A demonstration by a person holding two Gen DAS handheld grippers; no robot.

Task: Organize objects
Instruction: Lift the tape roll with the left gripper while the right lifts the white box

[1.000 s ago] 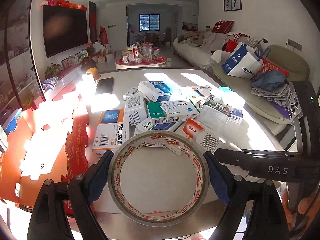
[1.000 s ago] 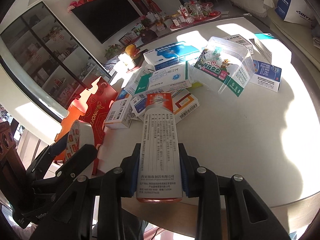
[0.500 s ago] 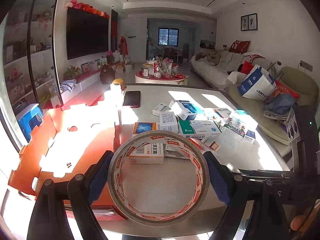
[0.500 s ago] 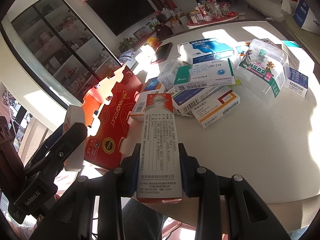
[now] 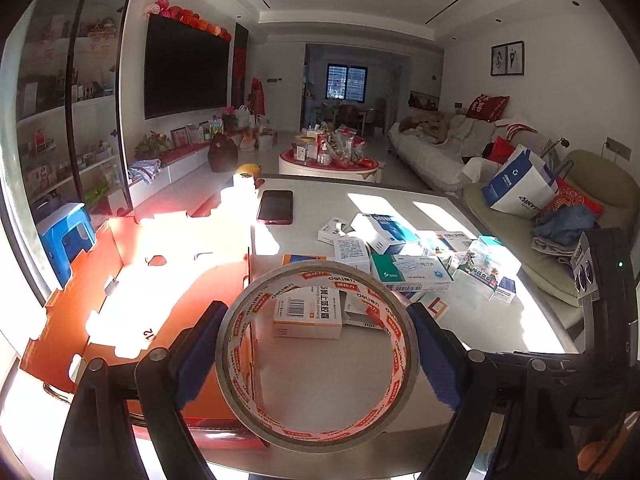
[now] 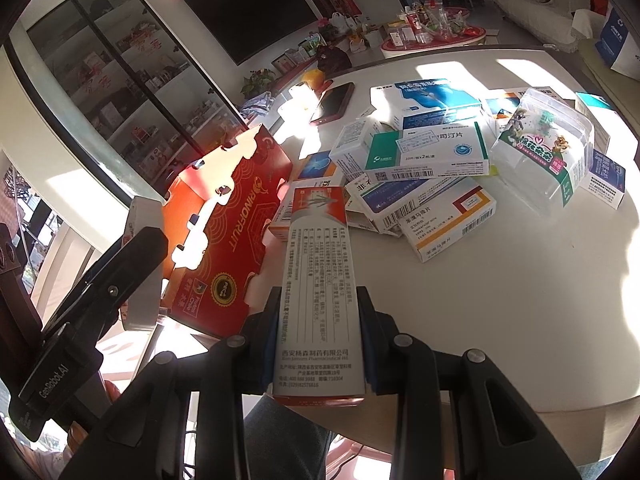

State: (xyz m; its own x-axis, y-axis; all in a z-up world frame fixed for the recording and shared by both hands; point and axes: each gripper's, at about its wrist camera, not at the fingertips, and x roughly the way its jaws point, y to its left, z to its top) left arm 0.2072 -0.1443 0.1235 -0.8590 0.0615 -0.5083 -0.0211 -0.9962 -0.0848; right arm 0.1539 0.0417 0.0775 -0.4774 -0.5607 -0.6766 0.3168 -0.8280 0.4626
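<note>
My left gripper (image 5: 316, 356) is shut on a roll of clear tape (image 5: 394, 396) with red print, held upright above the table's near edge beside an open red cardboard box (image 5: 132, 292). My right gripper (image 6: 318, 342) is shut on a long white and red medicine box (image 6: 318, 284), held above the table's near edge. A pile of medicine boxes (image 6: 424, 152) lies on the white table (image 6: 520, 300), and it also shows in the left wrist view (image 5: 408, 272). The red box (image 6: 236, 224) stands left of the pile. The left gripper's body (image 6: 92, 292) shows at the left of the right wrist view.
A dark phone (image 5: 276, 206) lies at the far side of the table. A clear plastic box (image 6: 548, 148) with a green label sits at the pile's right. A sofa (image 5: 540, 216) with bags runs along the right, a TV wall on the left.
Both grippers have drawn back and up from the pile toward the near table edge, still holding the tape and the medicine box. The red box now fills more of the left wrist view.
</note>
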